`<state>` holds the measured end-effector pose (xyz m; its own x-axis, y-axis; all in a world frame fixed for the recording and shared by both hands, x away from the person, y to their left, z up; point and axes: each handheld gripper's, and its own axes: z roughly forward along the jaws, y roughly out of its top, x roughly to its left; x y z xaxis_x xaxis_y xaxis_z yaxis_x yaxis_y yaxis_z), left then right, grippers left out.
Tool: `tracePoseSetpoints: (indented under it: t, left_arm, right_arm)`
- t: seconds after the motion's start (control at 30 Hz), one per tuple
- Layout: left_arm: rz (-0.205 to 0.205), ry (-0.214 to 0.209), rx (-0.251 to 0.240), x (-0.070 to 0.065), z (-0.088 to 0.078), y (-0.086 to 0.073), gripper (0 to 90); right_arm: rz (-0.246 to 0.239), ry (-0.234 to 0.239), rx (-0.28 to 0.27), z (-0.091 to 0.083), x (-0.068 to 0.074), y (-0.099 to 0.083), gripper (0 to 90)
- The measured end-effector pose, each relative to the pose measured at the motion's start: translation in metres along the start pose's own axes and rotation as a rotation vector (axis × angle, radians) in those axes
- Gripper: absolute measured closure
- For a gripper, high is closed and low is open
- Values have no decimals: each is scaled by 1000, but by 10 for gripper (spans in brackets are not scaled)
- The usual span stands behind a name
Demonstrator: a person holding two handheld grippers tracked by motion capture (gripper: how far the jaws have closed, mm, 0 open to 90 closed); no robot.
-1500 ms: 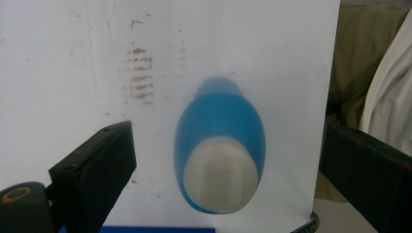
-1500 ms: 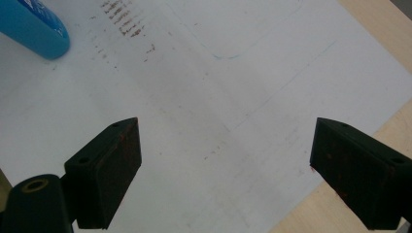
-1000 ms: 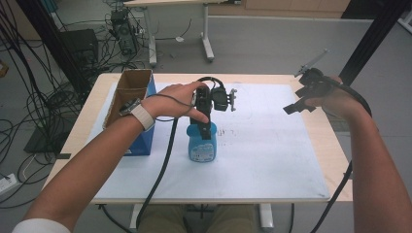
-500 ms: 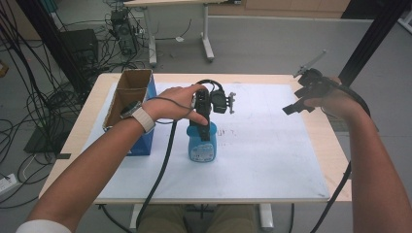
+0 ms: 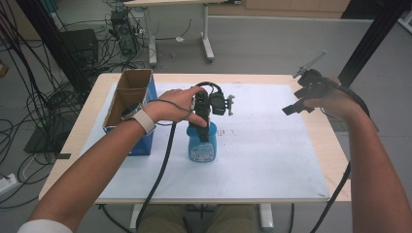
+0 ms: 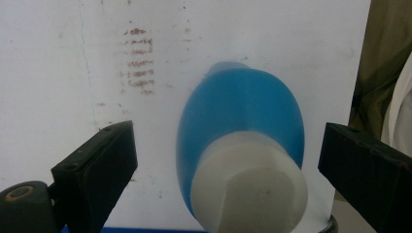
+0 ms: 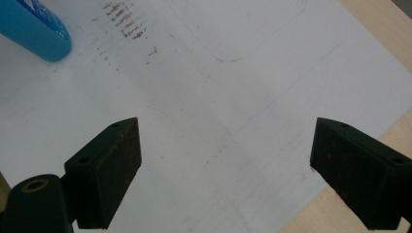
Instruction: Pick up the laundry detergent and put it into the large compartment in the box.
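Centre of the high view: the left gripper point(image 5: 203, 127) hangs right over the blue bottle point(image 5: 202, 145), pointing down at its top. The bottle stands upright on the white sheet point(image 5: 262, 160) that covers the worktop point(image 5: 87, 121), just below the middle of the frame. In the left gripper view the jaws are spread wide, one at each lower corner, and the bottle's white cap point(image 6: 250, 187) sits between them at the bottom centre, touching neither. At the upper right of the high view, the right gripper point(image 5: 303, 94) is held above the worktop's far right edge, well apart from the bottle. Its own view shows the jaws wide apart with bare sheet between. An open cardboard box point(image 5: 128, 99) stands at the left of the worktop.
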<state>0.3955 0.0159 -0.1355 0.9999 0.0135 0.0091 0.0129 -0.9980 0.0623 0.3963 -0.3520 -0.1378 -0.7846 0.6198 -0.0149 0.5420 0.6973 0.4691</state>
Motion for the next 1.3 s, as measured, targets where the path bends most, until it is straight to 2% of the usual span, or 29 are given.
tracePoseSetpoints:
  t: [1.3]
  left_arm:
    - [-13,5,5,0,2,-2,76]
  right_arm:
    - [0,-3,5,-2,0,-1,113]
